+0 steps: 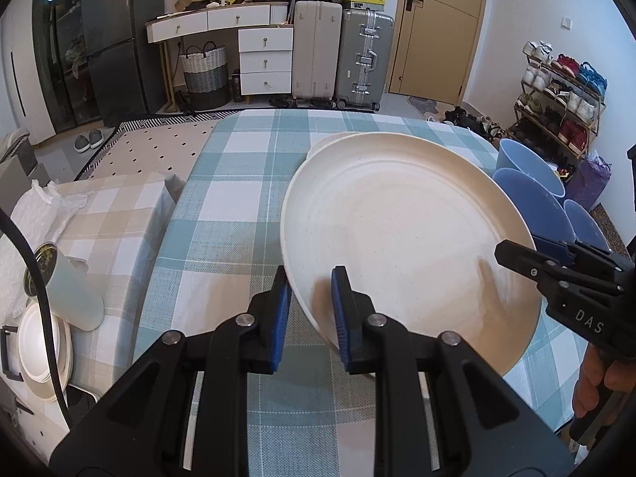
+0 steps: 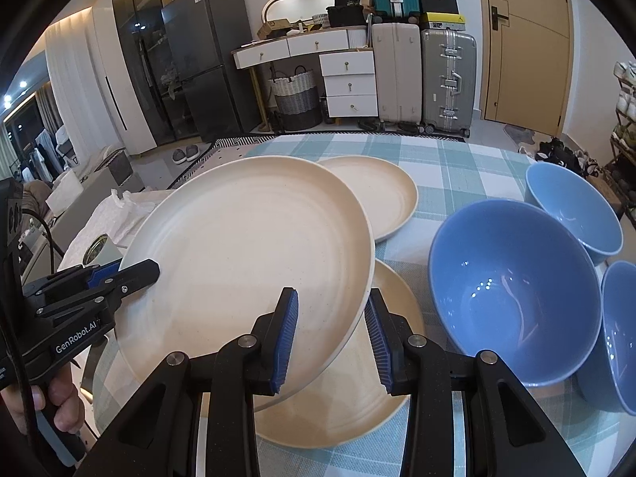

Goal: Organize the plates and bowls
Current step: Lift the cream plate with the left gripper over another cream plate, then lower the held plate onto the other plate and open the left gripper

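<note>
large cream plate (image 2: 246,254) held tilted above the checked bench (image 1: 238,183), left gripper (image 1: 312,314) fingers clamped on its left rim, right gripper (image 2: 332,342) fingers clamped on its right rim. two more cream plates (image 2: 377,194) lie beneath; three blue bowls (image 2: 516,298) to the right

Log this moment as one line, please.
step: lift plate | large cream plate: tilted, off table | left gripper: shut on rim | right gripper: shut on rim | blue bowls: untouched

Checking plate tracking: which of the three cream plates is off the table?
The big plate, held tilted by both grippers, left and right. The near plate and far plate lie flat.
</note>
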Tool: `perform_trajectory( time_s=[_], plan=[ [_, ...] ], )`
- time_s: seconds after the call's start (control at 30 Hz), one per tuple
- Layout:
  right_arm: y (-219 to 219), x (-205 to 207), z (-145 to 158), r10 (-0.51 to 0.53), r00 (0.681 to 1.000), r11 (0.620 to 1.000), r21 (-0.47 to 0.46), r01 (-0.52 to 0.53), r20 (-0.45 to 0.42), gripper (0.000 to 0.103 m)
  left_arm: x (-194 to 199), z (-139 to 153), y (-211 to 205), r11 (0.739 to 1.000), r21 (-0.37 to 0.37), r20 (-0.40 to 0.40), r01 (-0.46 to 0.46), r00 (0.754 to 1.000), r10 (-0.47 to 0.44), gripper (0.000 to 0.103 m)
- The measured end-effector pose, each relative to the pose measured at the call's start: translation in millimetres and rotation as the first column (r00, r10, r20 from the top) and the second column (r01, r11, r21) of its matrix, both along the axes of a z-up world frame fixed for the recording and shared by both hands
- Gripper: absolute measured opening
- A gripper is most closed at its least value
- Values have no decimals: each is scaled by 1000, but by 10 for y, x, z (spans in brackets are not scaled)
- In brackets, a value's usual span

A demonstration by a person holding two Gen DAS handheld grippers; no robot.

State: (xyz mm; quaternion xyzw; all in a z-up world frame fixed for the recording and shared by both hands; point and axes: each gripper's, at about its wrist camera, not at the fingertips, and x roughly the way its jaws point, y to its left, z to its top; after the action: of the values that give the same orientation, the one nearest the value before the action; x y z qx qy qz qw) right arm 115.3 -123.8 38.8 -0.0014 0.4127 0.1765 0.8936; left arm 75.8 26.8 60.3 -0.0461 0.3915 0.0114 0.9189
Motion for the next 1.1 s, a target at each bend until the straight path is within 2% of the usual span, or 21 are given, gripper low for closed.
perform_trajectory(
  time_s=[0.77, 0.97, 1.1],
  plan=[
    [-144, -155, -419, -35, 997, 999, -22, 34, -72, 36, 69, -534, -101, 999, 33, -70, 33, 997, -31, 18],
    [-133, -140, -502, -46, 997, 997, -60, 42, -69, 36, 136, -629, -126, 998, 38, -79, 44, 996, -41, 18],
    [-141, -119, -550, -57, 996, 995, -82, 51, -71, 36, 181, -680, -190, 996, 69, -75, 58, 996, -53, 19]
  ],
)
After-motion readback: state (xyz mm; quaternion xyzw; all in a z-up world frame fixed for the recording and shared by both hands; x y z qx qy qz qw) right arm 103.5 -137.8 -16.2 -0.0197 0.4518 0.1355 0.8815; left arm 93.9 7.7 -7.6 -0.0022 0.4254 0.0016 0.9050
